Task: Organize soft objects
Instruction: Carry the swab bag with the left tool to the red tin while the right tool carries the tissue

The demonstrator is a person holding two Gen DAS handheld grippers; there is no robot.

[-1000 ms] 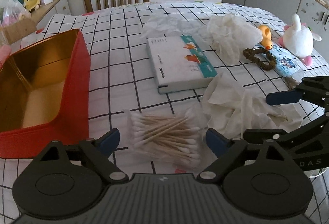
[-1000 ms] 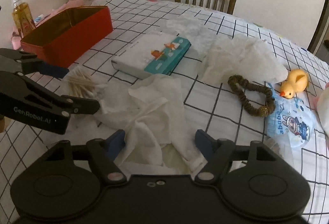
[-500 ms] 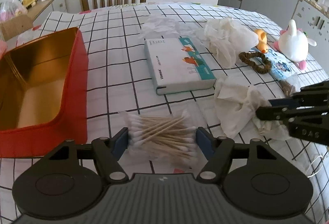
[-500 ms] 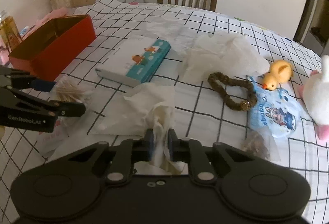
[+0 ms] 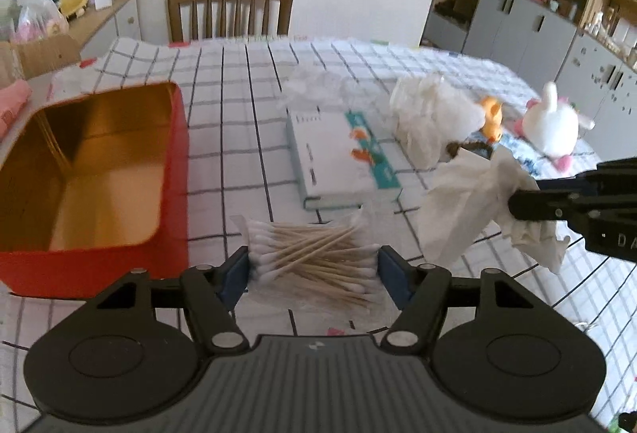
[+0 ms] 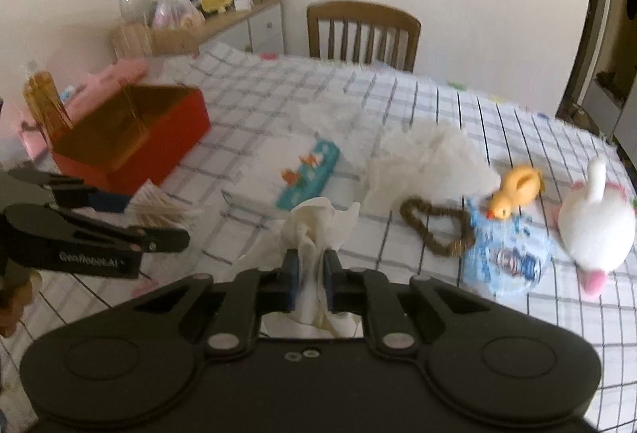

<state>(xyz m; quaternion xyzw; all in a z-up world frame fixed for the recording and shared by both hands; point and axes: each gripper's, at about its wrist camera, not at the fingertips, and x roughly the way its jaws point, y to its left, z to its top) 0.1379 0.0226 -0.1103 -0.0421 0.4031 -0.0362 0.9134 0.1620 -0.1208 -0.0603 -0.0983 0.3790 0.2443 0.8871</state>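
Left gripper [image 5: 312,270] clenched across a clear bag of cotton swabs [image 5: 314,254], pads pressing on both ends, just right of the red tin [image 5: 175,194] and in front of its near right corner. Right gripper [image 6: 310,277] clenched on a crumpled white tissue [image 6: 314,222], lifted off the checked desk [image 5: 239,94], further right of the tin, past the swabs and the tissue box [image 5: 338,154].

Risks, as a judgement only:

- Thin loose bag, held only by its ends: could sag in the middle or slip out on the way to the tin, with swabs spilling if the bag is open. Cannot tell whether it is sealed.
- Tissue pinched at one bunch, the rest hanging free: could tear, or drag over the tissue box and pull it askew.
- Both grippers close together beside the tin: possible collision if both go toward the opening at once.
- Tin probably light and with nothing seen inside: a knock on its rim could push it away.
- Other tissues, scrunchie [image 6: 434,226], yellow duck [image 6: 517,190] and plush toy [image 6: 597,226] far right of the tin: not at risk for now.
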